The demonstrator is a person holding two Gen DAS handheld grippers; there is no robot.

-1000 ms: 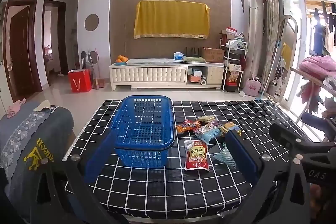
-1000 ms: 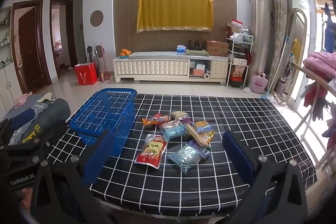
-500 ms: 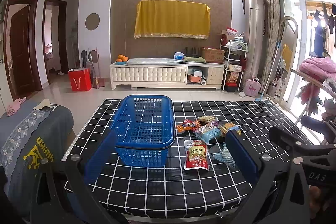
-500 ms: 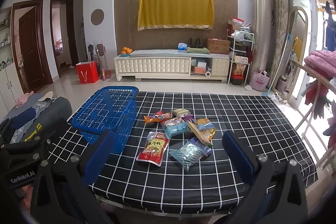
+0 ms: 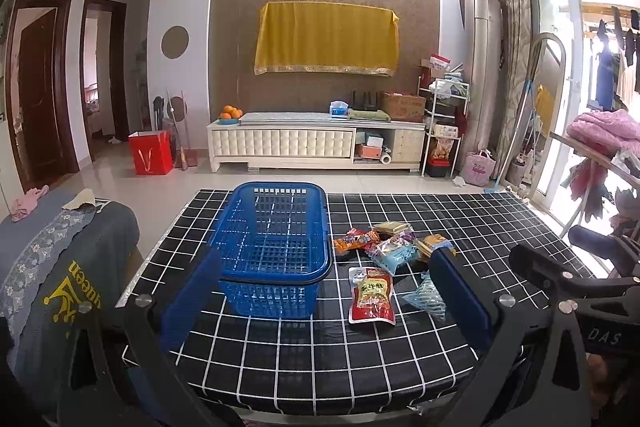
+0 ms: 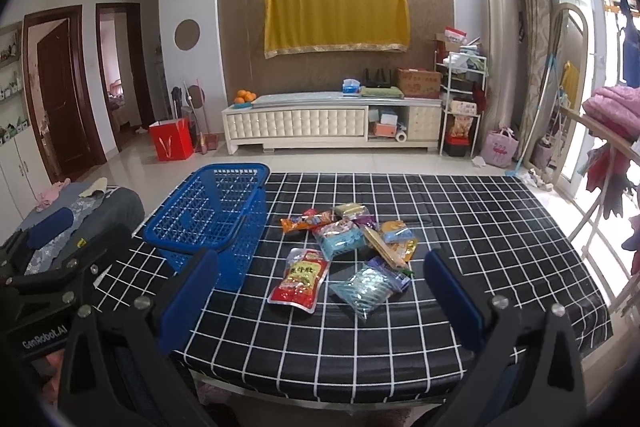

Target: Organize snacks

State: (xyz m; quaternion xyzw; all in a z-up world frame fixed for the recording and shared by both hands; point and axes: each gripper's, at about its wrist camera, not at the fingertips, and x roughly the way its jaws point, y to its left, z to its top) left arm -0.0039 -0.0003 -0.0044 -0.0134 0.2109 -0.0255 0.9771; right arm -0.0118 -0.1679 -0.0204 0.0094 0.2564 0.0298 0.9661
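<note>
Blue basket (image 5: 276, 247) stood empty beside loose snack packets (image 6: 340, 251), ready for loading. Left gripper (image 5: 324, 311) and right gripper (image 6: 316, 303) hovered, jaws spread wide, holding nothing.

Both views have crept slightly nearer the blue basket (image 5: 276, 251) and snack packets (image 6: 344, 251).

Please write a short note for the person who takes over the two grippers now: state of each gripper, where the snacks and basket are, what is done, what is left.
Left gripper: open, empty, above the near table edge.
Right gripper: open, empty, facing the snacks.
Blue basket: on the checked table, left side, nothing seen inside.
Snacks: loose pile right of the basket; red packet and clear blue packet nearest.
Done: nothing yet.
Left: move every packet into the basket.
</note>
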